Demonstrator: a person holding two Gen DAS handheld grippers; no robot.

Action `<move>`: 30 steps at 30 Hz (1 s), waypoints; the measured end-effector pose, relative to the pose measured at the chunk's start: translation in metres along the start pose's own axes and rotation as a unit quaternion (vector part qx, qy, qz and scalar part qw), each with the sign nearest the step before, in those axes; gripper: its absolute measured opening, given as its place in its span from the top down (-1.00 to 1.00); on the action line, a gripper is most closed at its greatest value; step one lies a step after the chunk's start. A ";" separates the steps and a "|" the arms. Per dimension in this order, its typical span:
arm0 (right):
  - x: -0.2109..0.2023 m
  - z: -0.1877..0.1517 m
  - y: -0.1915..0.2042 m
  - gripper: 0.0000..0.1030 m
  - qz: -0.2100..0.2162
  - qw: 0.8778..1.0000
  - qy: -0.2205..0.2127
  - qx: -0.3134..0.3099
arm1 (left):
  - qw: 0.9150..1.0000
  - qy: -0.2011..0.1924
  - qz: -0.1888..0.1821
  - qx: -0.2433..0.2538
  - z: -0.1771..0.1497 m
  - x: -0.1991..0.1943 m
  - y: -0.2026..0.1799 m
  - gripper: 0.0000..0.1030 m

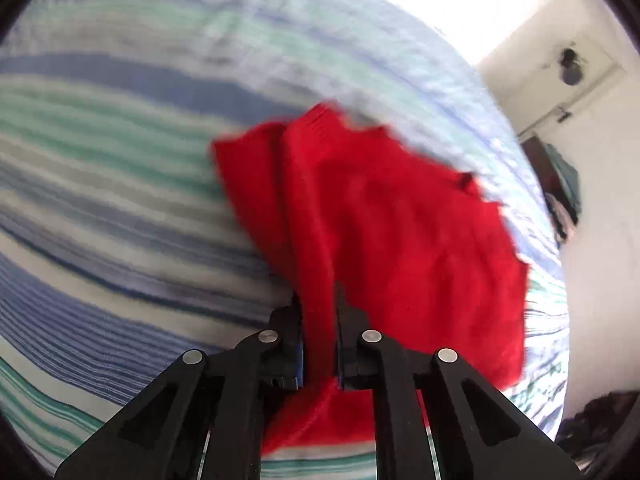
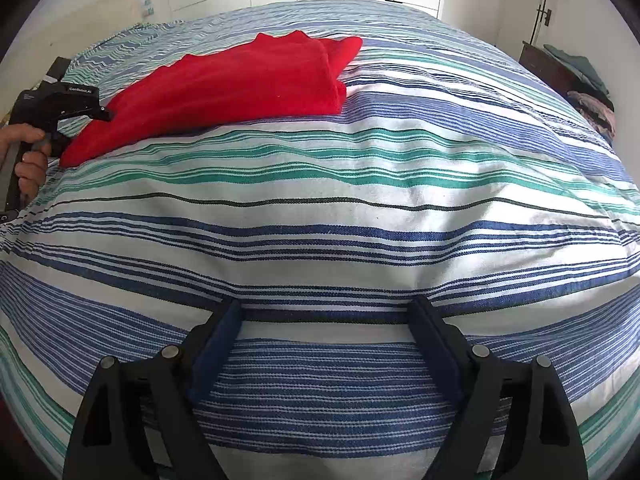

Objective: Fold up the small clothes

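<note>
Left gripper (image 1: 319, 320) clamped on a fold of the red garment (image 1: 384, 220), fingers (image 1: 288, 328) pinching cloth at its near edge. Garment lying partly folded on the striped bed cover (image 2: 360, 208), toward the far left side (blurred in the left wrist view). Right gripper (image 2: 326, 320) low over the cover, well apart from the garment, fingers (image 2: 216, 344) spread wide and holding nothing. Left hand (image 2: 28, 152) wrapped around its handle at the bed's edge.

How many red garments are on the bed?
1: a red garment lies folded on the striped bed, its edge pinched in the left tongs. None other visible.
</note>
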State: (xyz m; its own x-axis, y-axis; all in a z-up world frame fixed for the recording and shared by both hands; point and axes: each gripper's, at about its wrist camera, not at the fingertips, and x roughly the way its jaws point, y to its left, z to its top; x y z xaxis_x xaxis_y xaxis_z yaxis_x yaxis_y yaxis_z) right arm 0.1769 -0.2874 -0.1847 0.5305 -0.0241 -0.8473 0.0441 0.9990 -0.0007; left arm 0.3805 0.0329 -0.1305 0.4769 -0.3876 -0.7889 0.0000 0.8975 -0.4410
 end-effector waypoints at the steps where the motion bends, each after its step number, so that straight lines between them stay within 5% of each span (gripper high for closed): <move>1: 0.000 0.001 0.000 -0.66 0.001 1.000 0.001 0.000 | 1.000 -0.010 -0.001 0.015 0.004 -0.010 -0.014 0.84; 6: 0.002 0.004 0.000 -0.69 0.005 1.000 0.010 -0.001 | 0.988 -0.035 -0.016 0.146 0.019 -0.029 -0.127 0.84; 11: 0.002 0.005 -0.001 -0.71 0.010 1.000 0.014 -0.001 | 0.969 -0.006 -0.024 0.247 -0.009 0.028 -0.222 0.79; 13: 0.002 0.005 -0.001 -0.72 0.011 1.000 0.013 -0.002 | 0.965 0.047 -0.025 0.258 -0.030 0.070 -0.241 0.13; 15: 0.002 0.005 -0.001 -0.72 0.012 1.000 0.012 -0.003 | 0.961 0.098 -0.018 0.256 -0.059 0.097 -0.249 -0.10; 17: 0.002 0.004 -0.002 -0.72 0.014 1.000 0.012 -0.004 | 0.962 0.095 -0.029 0.253 -0.074 0.090 -0.244 -0.15; 22: 0.001 0.003 -0.003 -0.74 0.019 1.000 0.012 -0.004 | 0.975 0.047 -0.091 0.199 -0.085 0.008 -0.179 -0.68; 27: 0.000 0.006 -0.006 -0.76 0.027 0.999 0.020 -0.001 | 0.992 0.007 -0.002 0.129 -0.097 -0.044 -0.049 -0.71; 30: -0.020 0.023 -0.021 -0.69 0.080 0.995 0.024 0.051 | 0.996 0.001 0.029 0.089 -0.124 -0.051 0.014 -0.71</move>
State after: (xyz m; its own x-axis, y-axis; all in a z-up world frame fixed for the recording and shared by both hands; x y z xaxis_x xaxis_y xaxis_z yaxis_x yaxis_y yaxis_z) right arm 0.1848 -0.3084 -0.1560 0.4961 0.1399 -0.8569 0.0493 0.9808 0.1887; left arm 0.2475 0.0389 -0.1492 0.4788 -0.3339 -0.8120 0.1289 0.9416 -0.3112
